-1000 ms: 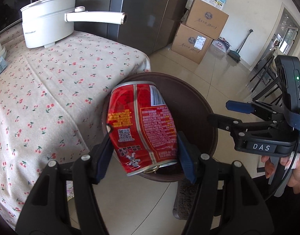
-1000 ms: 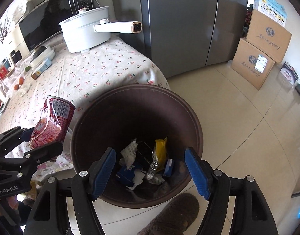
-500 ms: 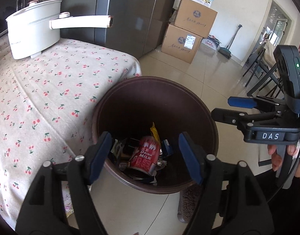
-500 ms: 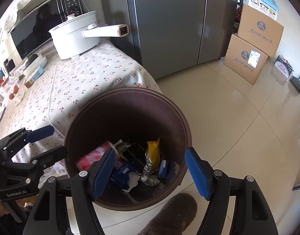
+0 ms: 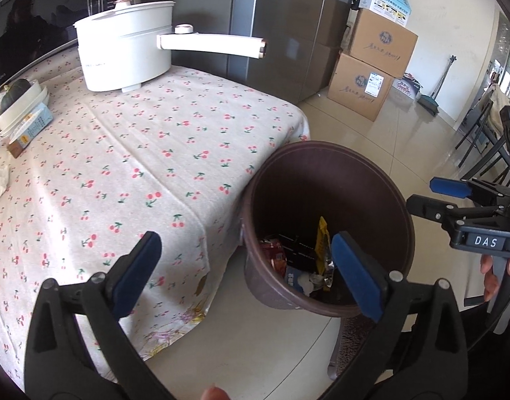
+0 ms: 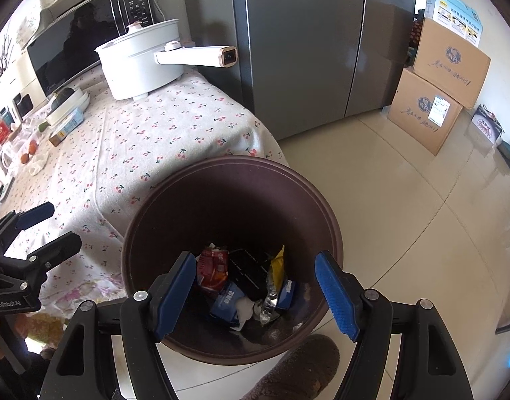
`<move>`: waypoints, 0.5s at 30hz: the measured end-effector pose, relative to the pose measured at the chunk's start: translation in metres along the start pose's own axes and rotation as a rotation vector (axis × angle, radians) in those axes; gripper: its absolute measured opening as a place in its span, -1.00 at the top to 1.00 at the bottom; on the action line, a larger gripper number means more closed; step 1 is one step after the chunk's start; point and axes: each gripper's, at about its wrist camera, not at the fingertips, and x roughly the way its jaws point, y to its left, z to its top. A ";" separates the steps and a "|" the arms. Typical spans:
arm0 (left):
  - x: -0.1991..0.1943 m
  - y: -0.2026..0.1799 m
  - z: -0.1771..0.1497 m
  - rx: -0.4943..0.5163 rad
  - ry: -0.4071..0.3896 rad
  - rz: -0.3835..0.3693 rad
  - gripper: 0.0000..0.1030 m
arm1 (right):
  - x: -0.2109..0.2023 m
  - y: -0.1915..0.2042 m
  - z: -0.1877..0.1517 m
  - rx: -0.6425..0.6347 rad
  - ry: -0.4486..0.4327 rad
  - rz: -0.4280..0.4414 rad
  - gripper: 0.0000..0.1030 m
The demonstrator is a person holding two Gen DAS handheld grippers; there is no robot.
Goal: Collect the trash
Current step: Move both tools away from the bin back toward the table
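Trash (image 6: 236,286) lay at the bottom of the brown bin (image 6: 328,213) beside the table (image 5: 128,166) — red can (image 6: 213,268) plain only from the right wrist. Left gripper (image 5: 246,273) and right gripper (image 6: 255,295) gaped, empty. Readable: "DAS" and "GenRobot.AI" — on the gripper bodies.

grey fridge (image 6: 308,43) behind cherry-print tablecloth (image 5: 148,153); cream tile floor (image 6: 404,200); stacked cardboard boxes (image 6: 438,83).
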 end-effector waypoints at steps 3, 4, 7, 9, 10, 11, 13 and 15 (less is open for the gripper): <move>-0.006 0.009 -0.002 -0.008 0.000 0.043 -0.98 | -0.002 0.005 0.004 -0.007 -0.008 0.007 -0.54; -0.008 0.013 -0.003 -0.013 -0.001 0.053 -0.99 | -0.003 0.008 0.005 -0.007 -0.012 0.010 -0.56; -0.013 0.022 -0.005 -0.031 0.002 0.074 -0.98 | -0.005 0.017 0.009 -0.011 -0.023 0.020 -0.66; -0.017 0.030 -0.006 -0.045 0.003 0.097 -0.98 | -0.006 0.025 0.012 -0.017 -0.028 0.023 -0.68; -0.020 0.034 -0.007 -0.054 0.004 0.107 -0.99 | -0.007 0.029 0.014 -0.020 -0.032 0.026 -0.69; -0.023 0.039 -0.008 -0.065 0.003 0.116 -0.99 | -0.008 0.033 0.016 -0.023 -0.035 0.030 -0.70; -0.028 0.049 -0.009 -0.087 0.002 0.135 -0.99 | -0.009 0.042 0.019 -0.031 -0.043 0.040 -0.70; -0.034 0.059 -0.011 -0.108 -0.002 0.151 -0.99 | -0.011 0.051 0.022 -0.042 -0.050 0.050 -0.71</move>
